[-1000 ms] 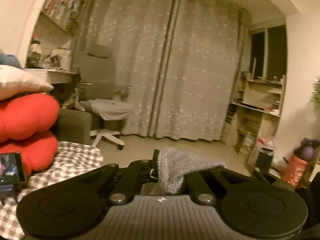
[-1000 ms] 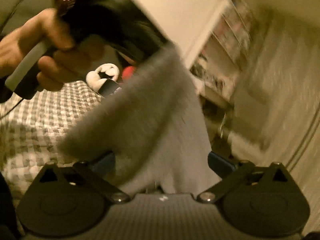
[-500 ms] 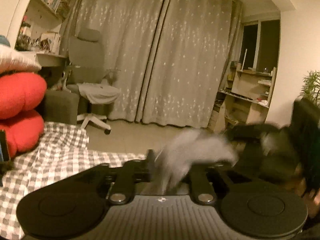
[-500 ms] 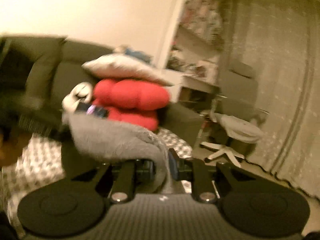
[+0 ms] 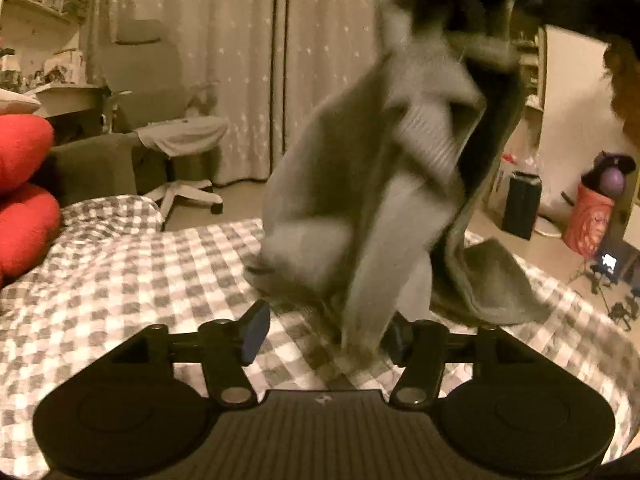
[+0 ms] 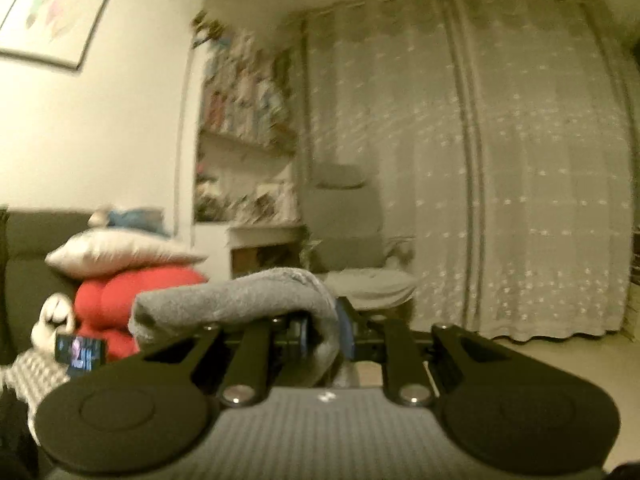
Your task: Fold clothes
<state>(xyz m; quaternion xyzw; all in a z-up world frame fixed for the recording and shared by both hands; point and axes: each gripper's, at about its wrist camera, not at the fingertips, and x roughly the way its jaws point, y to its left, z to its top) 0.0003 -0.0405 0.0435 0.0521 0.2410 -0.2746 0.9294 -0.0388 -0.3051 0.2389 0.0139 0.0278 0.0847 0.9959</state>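
A grey knit garment (image 5: 360, 184) hangs from the top right of the left wrist view down onto the checked blanket (image 5: 140, 280), blurred by motion. My left gripper (image 5: 325, 334) is open just above the blanket. The garment's lower strip falls between its fingers, close to the right pad (image 5: 396, 338). In the right wrist view my right gripper (image 6: 325, 332) is shut on a fold of the same grey garment (image 6: 240, 300), which drapes over to the left of the jaws. A person's hand (image 5: 624, 92) shows at the right edge.
Red cushions (image 5: 24, 184) and a pale pillow (image 6: 120, 248) are stacked at the left, with a lit phone (image 6: 82, 354) beside them. A grey office chair (image 5: 160, 120) stands before the curtains. A black bin (image 5: 520, 204) and an orange container (image 5: 586, 220) sit on the floor at right.
My left gripper has opened and let go of the garment, and now points down at the blanket. The right gripper has closed on the garment and lifted it.
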